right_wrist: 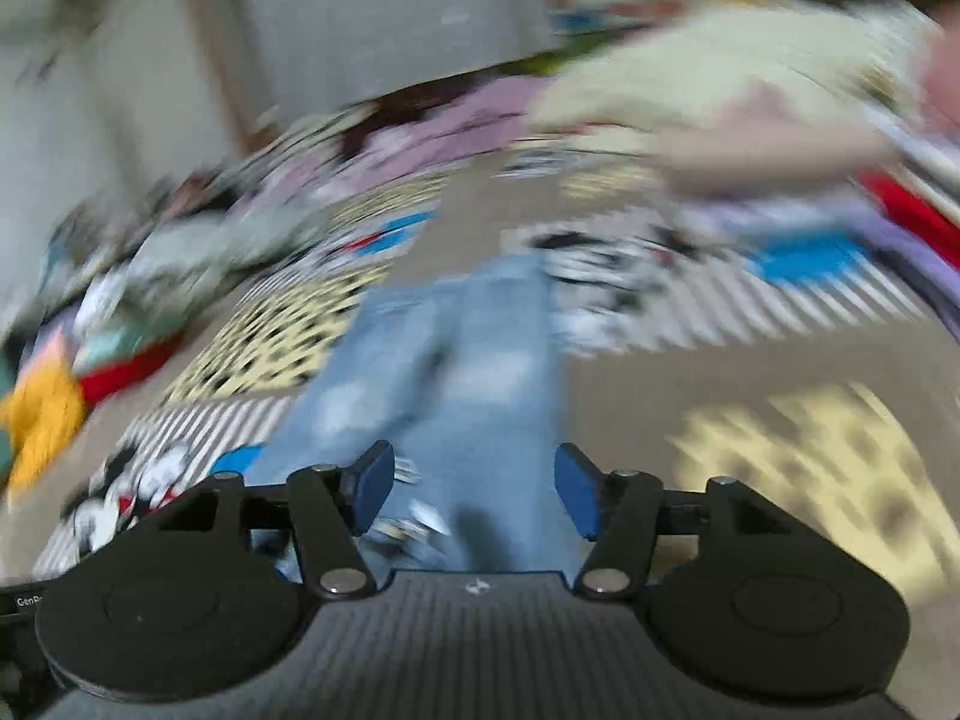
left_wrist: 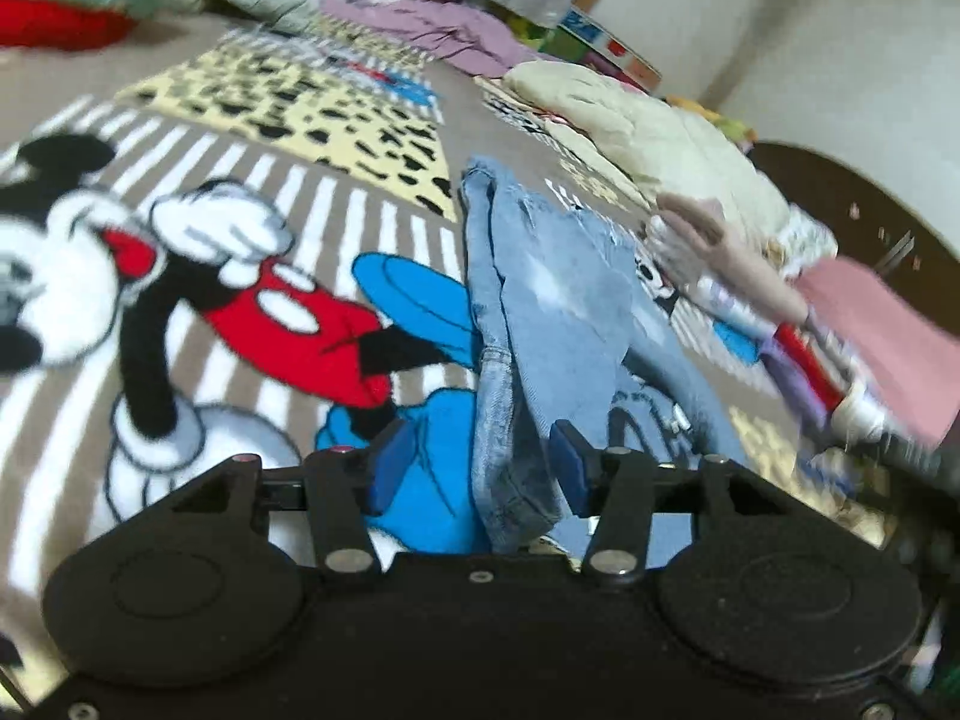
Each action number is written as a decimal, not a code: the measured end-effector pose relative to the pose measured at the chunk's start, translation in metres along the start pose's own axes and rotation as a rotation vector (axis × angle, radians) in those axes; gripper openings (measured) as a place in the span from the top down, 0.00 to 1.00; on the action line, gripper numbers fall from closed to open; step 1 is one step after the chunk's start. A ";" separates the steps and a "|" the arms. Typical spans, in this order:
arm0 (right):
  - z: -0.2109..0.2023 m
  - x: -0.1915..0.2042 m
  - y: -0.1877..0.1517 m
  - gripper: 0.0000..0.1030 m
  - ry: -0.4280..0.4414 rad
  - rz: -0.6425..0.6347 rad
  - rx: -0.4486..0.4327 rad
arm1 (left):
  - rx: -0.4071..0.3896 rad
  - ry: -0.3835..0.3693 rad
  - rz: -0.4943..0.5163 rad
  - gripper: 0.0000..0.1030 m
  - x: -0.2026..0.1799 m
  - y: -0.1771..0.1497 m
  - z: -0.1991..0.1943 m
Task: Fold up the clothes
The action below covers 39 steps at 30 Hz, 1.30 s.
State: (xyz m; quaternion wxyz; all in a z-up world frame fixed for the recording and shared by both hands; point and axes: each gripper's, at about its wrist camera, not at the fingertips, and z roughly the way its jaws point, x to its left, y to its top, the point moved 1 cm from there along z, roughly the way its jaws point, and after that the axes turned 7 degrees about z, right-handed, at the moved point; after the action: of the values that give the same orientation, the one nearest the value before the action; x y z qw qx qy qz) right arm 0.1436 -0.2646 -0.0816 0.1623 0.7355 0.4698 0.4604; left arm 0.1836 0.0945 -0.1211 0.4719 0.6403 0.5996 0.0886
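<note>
While the light-blue jeans (left_wrist: 540, 312) are lying stretched out on the cartoon-print blanket (left_wrist: 180, 300), the left claw (left_wrist: 474, 468) is hovering low over their near end. Its two blue pads (left_wrist: 390, 468) are standing apart, and a bunched fold of the denim is sitting in the gap between them; the pads are not pressing on it, so this claw is released. The jeans are running away from the camera, folded lengthwise, with the thick seam edge on the left side.

In the right wrist view everything is strongly blurred. The right claw (right_wrist: 474, 492) is also released: its pads (right_wrist: 375, 492) are standing well apart, and the jeans (right_wrist: 444, 372) are lying on the blanket (right_wrist: 690, 360) under and beyond the gap, without any cloth caught between the pads as far as the blur is allowing me to tell.

To the right of the jeans, a stack of folded clothes (left_wrist: 810, 348) is resting on the blanket, with a pink piece and a red piece visible in it. Behind it a cream-coloured quilt (left_wrist: 648, 120) is lying in a heap. Farther back, a pile of purple clothes (left_wrist: 444, 30) is sitting near the wall, and a red item (left_wrist: 54, 24) is lying in the far left corner.
</note>
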 end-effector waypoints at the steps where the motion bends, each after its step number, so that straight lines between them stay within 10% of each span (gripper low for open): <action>1: -0.008 -0.022 -0.006 0.40 0.002 0.096 0.005 | 0.000 -0.021 -0.039 0.52 0.003 0.001 -0.002; 6: -0.015 -0.097 -0.052 0.39 0.118 0.497 0.045 | 0.042 -0.087 -0.219 0.52 0.012 -0.009 0.001; 13: 0.004 -0.084 -0.077 0.49 0.233 0.538 0.114 | 0.062 -0.116 -0.293 0.55 -0.008 -0.028 0.015; 19: 0.022 -0.076 -0.099 0.77 0.249 0.648 0.114 | 0.063 -0.078 -0.333 0.87 -0.012 -0.035 0.020; 32: -0.030 -0.071 -0.082 0.91 0.294 0.554 0.144 | 0.115 0.078 0.074 0.91 -0.070 -0.064 -0.031; 35: -0.034 -0.065 -0.083 0.90 0.188 0.455 0.220 | 0.141 0.150 0.237 0.58 -0.081 -0.076 -0.039; 39: -0.059 -0.057 -0.076 0.86 0.142 0.324 0.198 | -0.001 0.184 0.497 0.56 -0.103 -0.074 -0.076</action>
State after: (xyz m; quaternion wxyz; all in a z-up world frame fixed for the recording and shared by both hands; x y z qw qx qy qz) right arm 0.0458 -0.2855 -0.1315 -0.0205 0.7794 0.3988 0.4828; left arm 0.0540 0.0327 -0.0859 0.3796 0.7568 0.4642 0.2600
